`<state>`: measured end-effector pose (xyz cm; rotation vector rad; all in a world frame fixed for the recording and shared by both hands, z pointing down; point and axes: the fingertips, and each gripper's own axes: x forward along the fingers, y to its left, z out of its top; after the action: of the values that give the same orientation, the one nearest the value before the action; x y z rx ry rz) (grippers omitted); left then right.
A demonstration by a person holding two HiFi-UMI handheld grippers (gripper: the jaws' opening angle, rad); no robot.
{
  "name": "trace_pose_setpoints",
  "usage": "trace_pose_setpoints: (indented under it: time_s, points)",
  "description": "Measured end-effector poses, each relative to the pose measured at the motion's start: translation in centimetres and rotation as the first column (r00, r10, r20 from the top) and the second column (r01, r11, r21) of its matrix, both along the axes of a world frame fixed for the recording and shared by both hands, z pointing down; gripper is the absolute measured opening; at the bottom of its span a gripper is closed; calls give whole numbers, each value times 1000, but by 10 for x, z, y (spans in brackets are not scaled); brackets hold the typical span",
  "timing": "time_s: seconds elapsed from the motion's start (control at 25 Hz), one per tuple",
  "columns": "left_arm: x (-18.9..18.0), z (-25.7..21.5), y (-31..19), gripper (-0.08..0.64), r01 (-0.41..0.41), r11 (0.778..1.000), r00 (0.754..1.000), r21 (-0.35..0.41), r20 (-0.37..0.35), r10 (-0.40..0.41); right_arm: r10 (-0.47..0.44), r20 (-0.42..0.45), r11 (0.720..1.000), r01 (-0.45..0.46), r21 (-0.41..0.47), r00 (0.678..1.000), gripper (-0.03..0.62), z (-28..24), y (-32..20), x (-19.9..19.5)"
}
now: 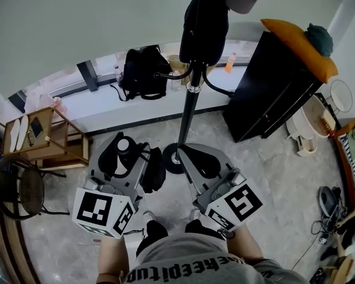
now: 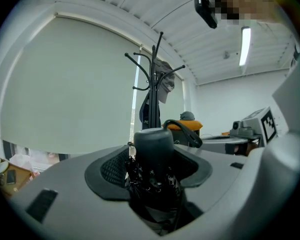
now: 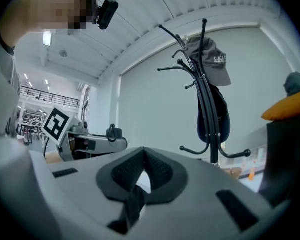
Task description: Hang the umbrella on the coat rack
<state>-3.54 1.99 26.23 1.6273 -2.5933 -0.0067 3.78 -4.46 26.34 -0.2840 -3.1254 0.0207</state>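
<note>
Umbrella (image 2: 154, 176), folded short, stands upright, clamped in my left gripper (image 1: 128, 157) by its soft canopy folds under the stiff handle. It seems light; its strap loop (image 2: 192, 133) should suit a coat rack (image 1: 189, 108) hook. My right gripper (image 1: 202, 162) has its jaws together, empty.

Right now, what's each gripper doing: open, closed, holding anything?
Left gripper: closed on the folded umbrella.
Right gripper: closed, nothing between its jaws.

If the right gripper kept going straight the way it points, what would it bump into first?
Probably the pale wall behind the coat rack. Seen along the right gripper, the rack's pole stands off to the right, so it may just be missed; depth is hard to judge.
</note>
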Motion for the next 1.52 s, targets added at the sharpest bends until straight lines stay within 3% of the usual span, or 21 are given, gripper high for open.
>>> trace_pose_setpoints:
  time_s: [0.92,1.52]
  points:
    - [-54,4,51,258,-172,985,985,9,3,172,171,0,985,-171,-8,985,11,7,67,-44]
    - [-79,11,56,258,-169,985,985,26,-27,169,179,-37,984,-178,15,983,11,12,72,-66]
